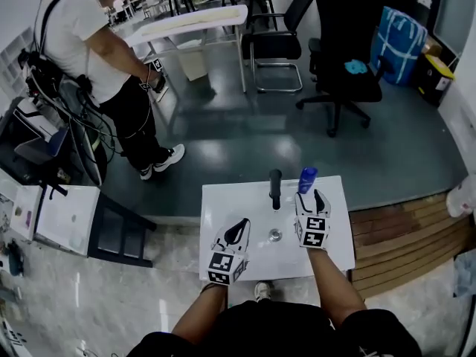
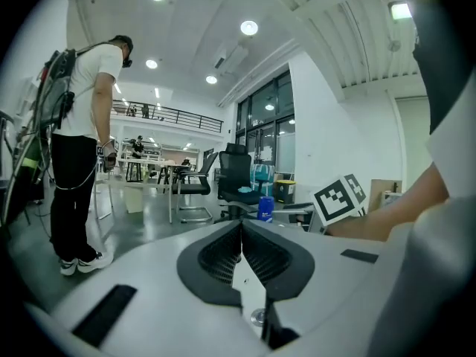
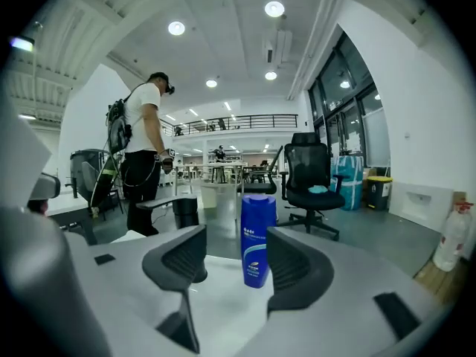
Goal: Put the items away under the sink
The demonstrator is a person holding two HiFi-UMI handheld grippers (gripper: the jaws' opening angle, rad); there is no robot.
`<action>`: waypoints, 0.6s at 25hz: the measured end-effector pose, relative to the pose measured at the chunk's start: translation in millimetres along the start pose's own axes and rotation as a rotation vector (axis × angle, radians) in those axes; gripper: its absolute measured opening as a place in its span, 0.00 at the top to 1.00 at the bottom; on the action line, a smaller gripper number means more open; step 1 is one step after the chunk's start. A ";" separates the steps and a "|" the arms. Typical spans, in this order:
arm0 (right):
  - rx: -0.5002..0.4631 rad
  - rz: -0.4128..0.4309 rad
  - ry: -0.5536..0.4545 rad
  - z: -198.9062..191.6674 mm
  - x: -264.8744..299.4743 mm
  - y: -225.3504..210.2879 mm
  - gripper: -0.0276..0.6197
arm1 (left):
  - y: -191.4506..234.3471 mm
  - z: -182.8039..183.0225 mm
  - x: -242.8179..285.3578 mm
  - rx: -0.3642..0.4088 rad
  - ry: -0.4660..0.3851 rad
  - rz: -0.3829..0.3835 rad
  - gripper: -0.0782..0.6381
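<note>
A blue bottle [image 1: 306,179] stands upright at the far edge of the white sink top [image 1: 223,207], right of the black faucet [image 1: 275,188]. My right gripper [image 1: 318,201] is just short of it, open. In the right gripper view the bottle [image 3: 257,240] stands in line with the gap of the right gripper [image 3: 236,236], a little beyond the fingertips and untouched. My left gripper [image 1: 236,233] rests over the near left of the top, beside the drain [image 1: 274,236]. In its own view the left gripper [image 2: 242,225] is shut on nothing, and the bottle [image 2: 265,209] shows far ahead.
A person in a white shirt [image 1: 82,43] stands on the far left of the grey floor. Black office chairs [image 1: 346,58] and tables are beyond. A dark frame [image 1: 119,233] stands left of the sink top; wooden boards [image 1: 401,236] lie to its right.
</note>
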State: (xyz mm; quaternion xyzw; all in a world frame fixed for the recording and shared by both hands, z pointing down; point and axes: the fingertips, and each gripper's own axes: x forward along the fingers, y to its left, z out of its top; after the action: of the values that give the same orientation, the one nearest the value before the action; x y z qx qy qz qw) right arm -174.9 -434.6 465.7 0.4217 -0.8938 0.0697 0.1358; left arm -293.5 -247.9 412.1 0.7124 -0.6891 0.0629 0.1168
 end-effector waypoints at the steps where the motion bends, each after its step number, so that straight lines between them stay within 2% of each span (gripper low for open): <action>1: 0.007 -0.016 0.005 -1.5 7.6 -2.4 0.54 | 3.9 -1.0 1.3 -0.006 0.002 0.003 0.86; 2: 0.015 -0.034 0.009 -2.4 15.8 -5.5 0.49 | 7.6 -1.3 2.7 -0.013 0.002 0.006 0.86; 8: 0.085 -0.156 0.070 -11.6 58.2 -24.5 0.42 | 20.4 -16.6 8.7 -0.045 0.031 0.008 0.86; 14: 0.076 -0.221 0.102 -11.9 82.7 -33.3 0.42 | 29.4 -25.8 18.0 -0.045 0.053 0.000 0.86; 15: 0.064 -0.239 0.107 -12.0 82.5 -35.0 0.46 | 30.5 -25.7 18.4 -0.046 0.055 0.000 0.86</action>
State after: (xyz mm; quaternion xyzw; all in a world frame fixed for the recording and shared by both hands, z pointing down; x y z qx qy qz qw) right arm -195.7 -514.6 502.4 0.5248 -0.8261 0.1038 0.1772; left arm -321.4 -259.9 444.0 0.7077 -0.6868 0.0664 0.1519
